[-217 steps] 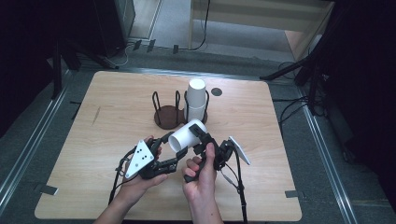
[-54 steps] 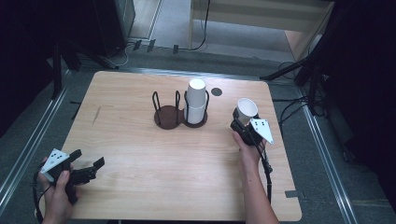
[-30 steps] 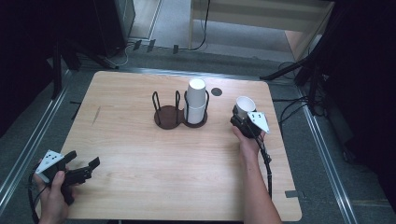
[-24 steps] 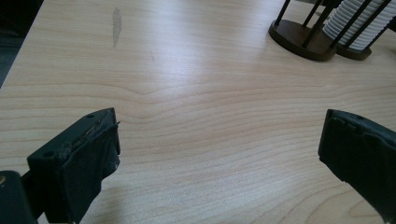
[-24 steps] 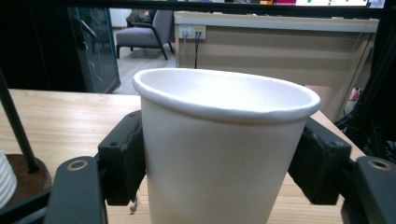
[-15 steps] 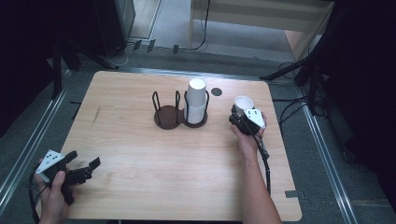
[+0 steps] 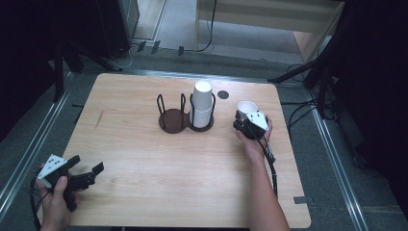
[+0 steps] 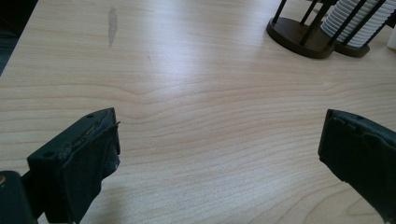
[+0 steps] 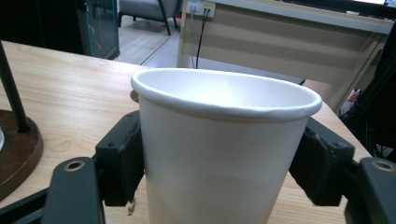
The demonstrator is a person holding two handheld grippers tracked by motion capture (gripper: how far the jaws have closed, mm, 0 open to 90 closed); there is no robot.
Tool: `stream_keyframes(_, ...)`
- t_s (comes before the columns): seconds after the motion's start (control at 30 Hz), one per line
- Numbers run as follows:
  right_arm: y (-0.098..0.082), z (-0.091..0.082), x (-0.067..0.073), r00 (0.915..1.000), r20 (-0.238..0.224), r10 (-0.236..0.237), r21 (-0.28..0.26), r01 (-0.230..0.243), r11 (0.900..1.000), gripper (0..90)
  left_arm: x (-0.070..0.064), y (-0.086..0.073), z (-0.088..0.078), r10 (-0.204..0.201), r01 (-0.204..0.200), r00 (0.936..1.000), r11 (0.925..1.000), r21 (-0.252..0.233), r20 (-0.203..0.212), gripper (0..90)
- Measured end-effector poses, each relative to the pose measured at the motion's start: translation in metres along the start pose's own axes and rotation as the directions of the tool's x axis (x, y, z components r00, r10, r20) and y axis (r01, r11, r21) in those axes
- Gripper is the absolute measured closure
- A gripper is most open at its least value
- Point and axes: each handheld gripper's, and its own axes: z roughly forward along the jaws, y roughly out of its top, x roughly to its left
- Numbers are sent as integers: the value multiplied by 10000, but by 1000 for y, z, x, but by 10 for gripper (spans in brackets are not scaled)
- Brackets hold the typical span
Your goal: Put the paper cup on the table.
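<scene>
A white paper cup (image 7: 247,107) stands upright on the table's right side, to the right of the cup holder. My right gripper (image 7: 244,116) reaches around it from the near side. In the right gripper view the cup (image 9: 219,154) sits between the two black pads (image 9: 122,158), which touch its walls. Those jaws have just been opening a little, with the cup still between them. My left gripper (image 7: 87,164) is low over the table's near left corner and open. Its jaws stand wide apart over bare wood in the left gripper view (image 8: 219,149).
A dark brown two-ring wire cup holder (image 7: 173,120) stands at the table's middle back. Its right ring holds a stack of white cups (image 7: 202,103). A small dark round spot (image 7: 223,95) lies behind it. The wooden table (image 7: 168,192) ends in a metal-railed floor on both sides.
Seven seconds ago both hands held the cup at the table's centre. The right gripper has since carried it to the right side and the left has drawn back to the near left corner.
</scene>
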Motion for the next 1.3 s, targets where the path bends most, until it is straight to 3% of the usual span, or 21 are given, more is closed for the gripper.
stream_keyframes(0.53, 0, -2, -3, 9990, -121, 428, 285, -425, 9987, 206, -1, 1, 2, 59, -60, 10000, 10000, 51, 61, 0)
stream_keyframes(0.77, 1, -5, -9, 9944, -504, 925, 450, -903, 9949, 62, -1, 1, 2, 43, -43, 10000, 10000, 56, 79, 0)
stream_keyframes(0.83, 1, -6, -10, 9932, -708, 920, 521, -884, 9947, 5, 0, 1, 2, -12, 11, 9999, 10000, 37, 103, 0)
stream_keyframes(0.97, -1, -10, -6, 9938, -958, 560, 684, -496, 9964, 0, 0, 1, 2, -18, 17, 9999, 10000, 67, 111, 0)
stream_keyframes(1.07, -1, -14, -5, 9938, -1030, 413, 486, -365, 9982, 0, 0, 1, 3, -40, 40, 9999, 10000, 56, 96, 0)
stream_keyframes(1.23, -1, -25, -11, 9886, -1225, 871, 225, -850, 9961, 0, 0, 1, 3, -56, 56, 9999, 10000, 73, 99, 0)
stream_keyframes(1.3, -2, -29, -13, 9890, -1240, 811, 184, -794, 9967, 0, 0, 1, 3, -69, 68, 9999, 9999, 76, 85, 0)
